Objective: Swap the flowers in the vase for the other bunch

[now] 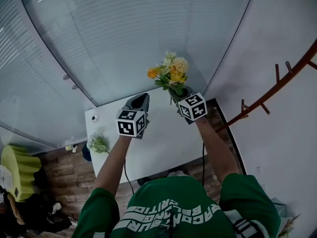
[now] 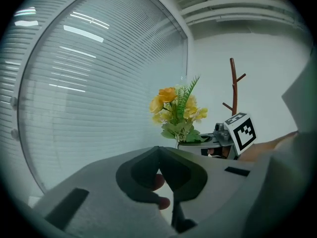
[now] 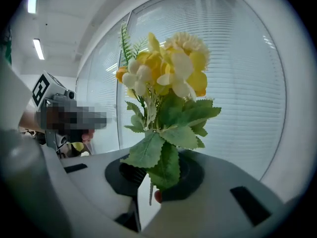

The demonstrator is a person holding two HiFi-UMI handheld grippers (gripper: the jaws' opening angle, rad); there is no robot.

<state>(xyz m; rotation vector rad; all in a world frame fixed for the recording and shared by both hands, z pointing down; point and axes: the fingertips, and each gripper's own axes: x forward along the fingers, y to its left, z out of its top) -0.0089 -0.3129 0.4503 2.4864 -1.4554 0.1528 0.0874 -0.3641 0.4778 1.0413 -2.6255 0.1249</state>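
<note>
Left gripper: you hold it above the table's left half, left of your right gripper and apart from it.
Right gripper: you hold it over the table's far right part; the bunch of flowers stands upright between its jaws.
Second bunch: it lies on the table's near left edge, below and left of your left gripper.
Blinds: behind the table, beyond both grippers.
Coat rack: right of the table, behind your right gripper.
</note>
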